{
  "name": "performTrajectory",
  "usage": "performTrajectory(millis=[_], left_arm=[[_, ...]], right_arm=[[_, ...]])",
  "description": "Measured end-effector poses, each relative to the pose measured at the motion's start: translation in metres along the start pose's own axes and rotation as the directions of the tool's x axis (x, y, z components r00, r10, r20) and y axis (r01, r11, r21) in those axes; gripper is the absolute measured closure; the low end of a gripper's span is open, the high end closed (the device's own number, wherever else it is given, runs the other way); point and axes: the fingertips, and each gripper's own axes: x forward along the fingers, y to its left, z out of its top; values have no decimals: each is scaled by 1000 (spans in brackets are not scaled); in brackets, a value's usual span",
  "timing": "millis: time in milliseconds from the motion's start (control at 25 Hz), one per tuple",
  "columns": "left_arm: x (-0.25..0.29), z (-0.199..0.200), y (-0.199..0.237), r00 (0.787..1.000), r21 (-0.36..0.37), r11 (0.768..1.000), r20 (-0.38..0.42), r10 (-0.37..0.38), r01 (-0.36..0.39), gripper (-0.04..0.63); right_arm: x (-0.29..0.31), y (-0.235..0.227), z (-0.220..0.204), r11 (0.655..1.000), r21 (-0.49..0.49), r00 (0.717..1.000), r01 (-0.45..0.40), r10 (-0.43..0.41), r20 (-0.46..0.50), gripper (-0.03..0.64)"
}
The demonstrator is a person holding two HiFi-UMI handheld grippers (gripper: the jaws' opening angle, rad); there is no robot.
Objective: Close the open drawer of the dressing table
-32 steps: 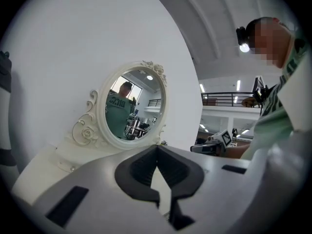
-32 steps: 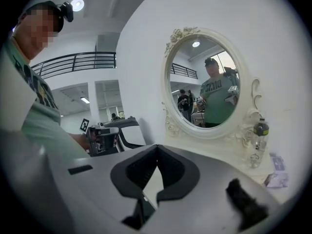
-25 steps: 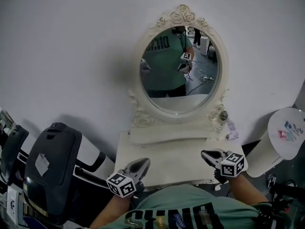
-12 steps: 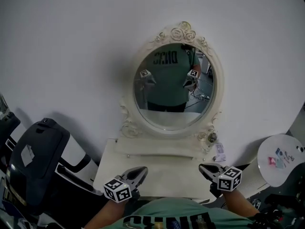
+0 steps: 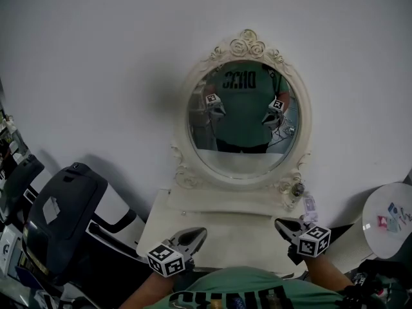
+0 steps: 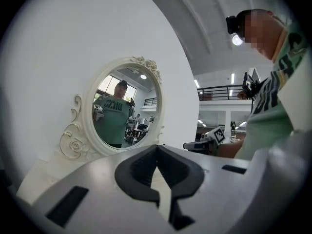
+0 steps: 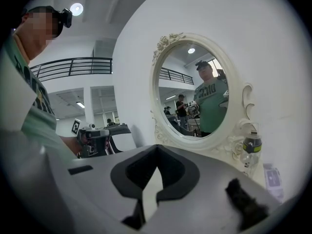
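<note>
The white dressing table stands against the wall with its oval mirror. Its drawer shows in no view; the table's front edge and my torso hide that area. My left gripper hovers over the front left of the tabletop, shut and holding nothing. My right gripper hovers over the front right, also shut and holding nothing. In the left gripper view the left gripper's tips meet, with the mirror to the left. The right gripper's tips meet in its own view, with the mirror ahead.
A small bottle and a small packet sit at the tabletop's back right. A black padded machine stands close on the left. A round white side table stands to the right.
Both grippers and my body have shifted sideways along the table's front, and my reflection now sits centred in the mirror. Both grippers stayed shut and empty.
</note>
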Motion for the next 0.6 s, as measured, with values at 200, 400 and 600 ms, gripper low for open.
performTrajectory(millis=[200, 400, 600], left_arm=[[2, 5, 10, 1000, 6, 1000, -6, 3, -3, 585], [11, 5, 14, 1000, 0, 1000, -14, -16, 16, 585], [16, 2, 20, 1000, -9, 1000, -16, -24, 24, 585]], right_arm=[[13, 2, 0, 1000, -9, 1000, -15, 15, -4, 606], [15, -4, 4, 1000, -14, 1000, -3, 3, -3, 606], [17, -7, 2, 999, -35, 1000, 3, -3, -12, 606]])
